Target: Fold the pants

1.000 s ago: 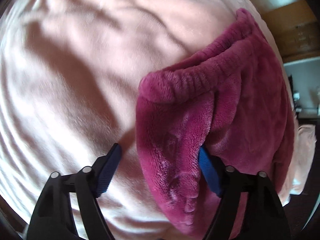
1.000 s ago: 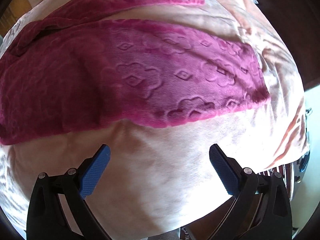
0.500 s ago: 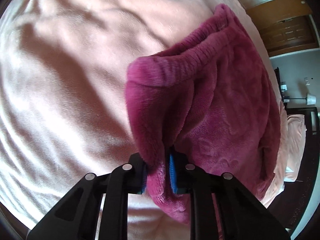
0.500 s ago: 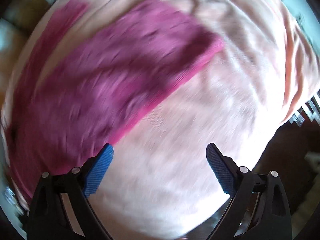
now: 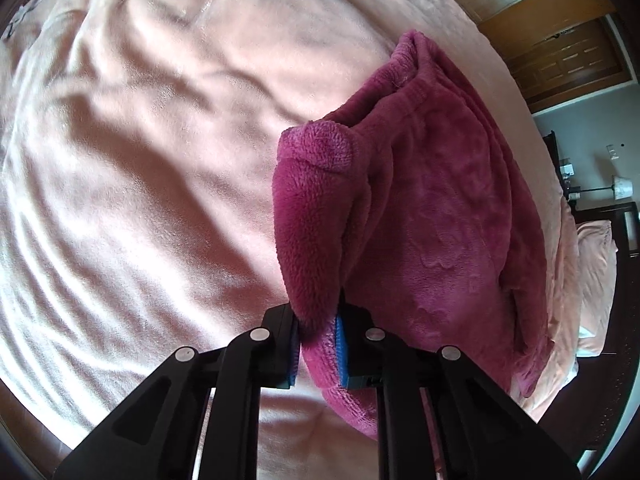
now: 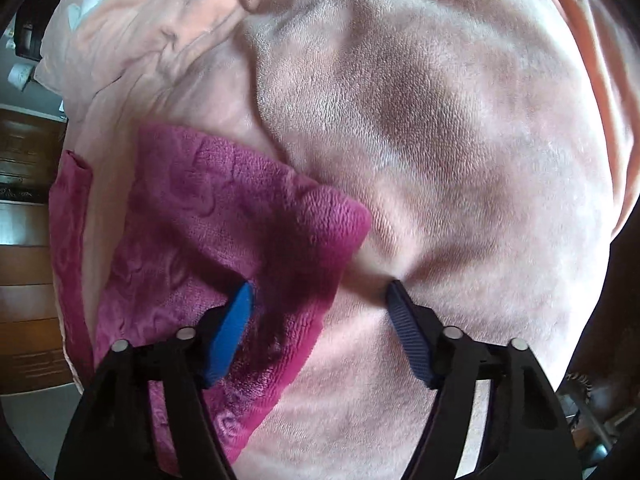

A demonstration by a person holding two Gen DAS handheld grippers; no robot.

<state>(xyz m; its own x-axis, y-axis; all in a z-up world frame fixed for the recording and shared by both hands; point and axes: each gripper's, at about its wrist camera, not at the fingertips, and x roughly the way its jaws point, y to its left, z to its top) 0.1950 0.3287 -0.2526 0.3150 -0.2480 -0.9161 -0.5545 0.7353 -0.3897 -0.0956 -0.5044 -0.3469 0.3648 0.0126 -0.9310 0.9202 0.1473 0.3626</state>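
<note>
The magenta fleece pants (image 5: 432,216) lie on a pink blanket (image 5: 152,152) on a bed. In the left wrist view my left gripper (image 5: 318,344) is shut on the waistband corner of the pants and lifts it off the blanket. In the right wrist view my right gripper (image 6: 320,300) is open and pressed down at the hem of one pant leg (image 6: 224,220); its left finger (image 6: 232,328) rests on the fabric, its right finger (image 6: 408,332) on the blanket (image 6: 440,140).
Wooden cabinets (image 5: 560,40) stand beyond the bed's far edge. A lamp (image 5: 620,188) and dark nightstand are at the right. A pillow (image 5: 596,280) lies at the bed's right end. Wooden drawers (image 6: 24,280) show at the left of the right wrist view.
My left gripper closed on the waistband and raised it. My right gripper swung from above the leg down to the hem and now straddles its corner, still open.
</note>
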